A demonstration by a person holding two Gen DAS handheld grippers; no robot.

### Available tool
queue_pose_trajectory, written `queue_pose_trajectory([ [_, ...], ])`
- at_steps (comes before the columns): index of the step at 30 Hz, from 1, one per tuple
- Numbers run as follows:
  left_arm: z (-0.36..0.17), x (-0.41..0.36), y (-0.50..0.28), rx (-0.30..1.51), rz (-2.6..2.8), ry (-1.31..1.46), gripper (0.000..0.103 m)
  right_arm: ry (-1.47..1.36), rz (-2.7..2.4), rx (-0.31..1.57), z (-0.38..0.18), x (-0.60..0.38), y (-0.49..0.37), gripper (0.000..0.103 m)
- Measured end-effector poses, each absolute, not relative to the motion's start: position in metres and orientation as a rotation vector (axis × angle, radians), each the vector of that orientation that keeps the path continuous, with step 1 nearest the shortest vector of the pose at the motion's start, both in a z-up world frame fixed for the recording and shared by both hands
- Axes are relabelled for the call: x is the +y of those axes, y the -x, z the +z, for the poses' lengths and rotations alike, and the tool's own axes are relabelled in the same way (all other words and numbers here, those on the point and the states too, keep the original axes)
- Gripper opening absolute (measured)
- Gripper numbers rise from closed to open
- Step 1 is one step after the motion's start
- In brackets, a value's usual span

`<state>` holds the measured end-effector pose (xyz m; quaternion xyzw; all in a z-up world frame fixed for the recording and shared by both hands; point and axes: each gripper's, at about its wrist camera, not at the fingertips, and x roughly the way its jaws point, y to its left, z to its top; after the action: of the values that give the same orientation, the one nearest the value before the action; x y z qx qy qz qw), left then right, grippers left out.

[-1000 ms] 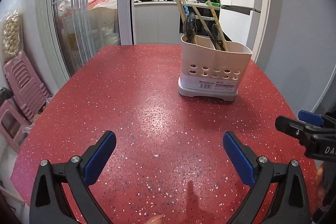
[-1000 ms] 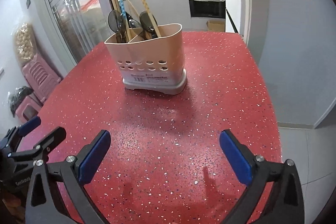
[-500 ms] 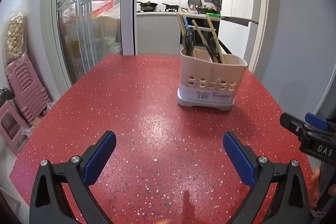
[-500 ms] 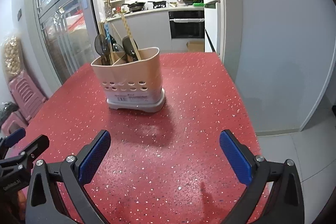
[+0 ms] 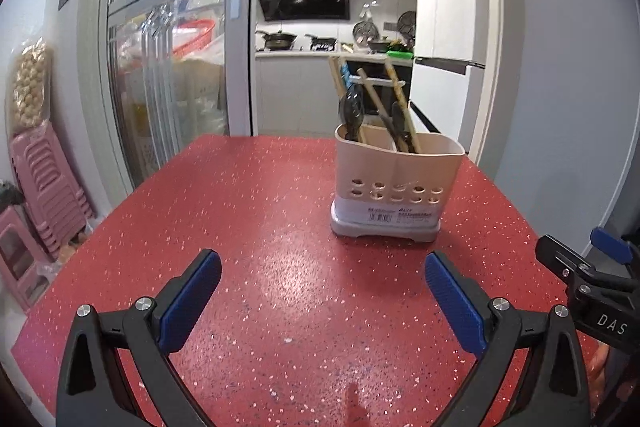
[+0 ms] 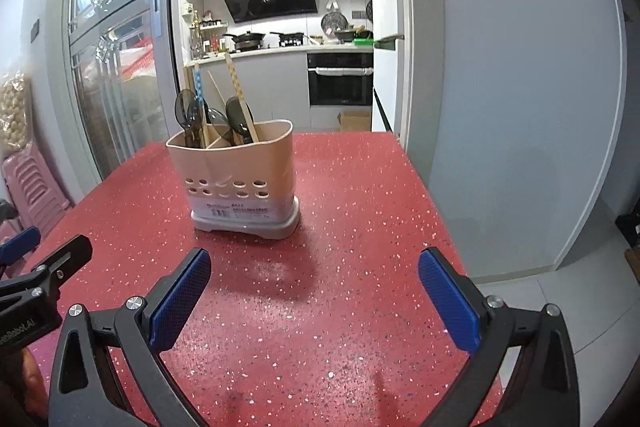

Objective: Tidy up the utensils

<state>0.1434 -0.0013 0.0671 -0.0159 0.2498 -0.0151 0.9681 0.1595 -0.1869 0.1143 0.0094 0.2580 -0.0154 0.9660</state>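
Holding nothing: two tools agape; one holder (image 5: 398, 183), three spoons.

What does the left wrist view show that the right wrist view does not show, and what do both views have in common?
Only the left wrist view shows the open left gripper head-on, and the white fridge behind the holder. Only the right wrist view shows the open right gripper head-on, the black oven, a cardboard box below it, and grey floor beside the table. Both show the red speckled table, the beige utensil holder with dark spoons and chopsticks, the pink stools and the glass door.
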Motion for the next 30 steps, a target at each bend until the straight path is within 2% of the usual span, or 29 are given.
queue_pose_trajectory([
  [10,0.063,-0.005,-0.148,0.488,-0.034,0.032,0.103,0.028,-0.035,0.458,0.117,-0.175,-0.159,0.103],
  [30,0.059,0.000,-0.149,0.514,-0.020,0.036,0.103,0.003,-0.069,0.458,0.115,-0.177,-0.163,0.103],
])
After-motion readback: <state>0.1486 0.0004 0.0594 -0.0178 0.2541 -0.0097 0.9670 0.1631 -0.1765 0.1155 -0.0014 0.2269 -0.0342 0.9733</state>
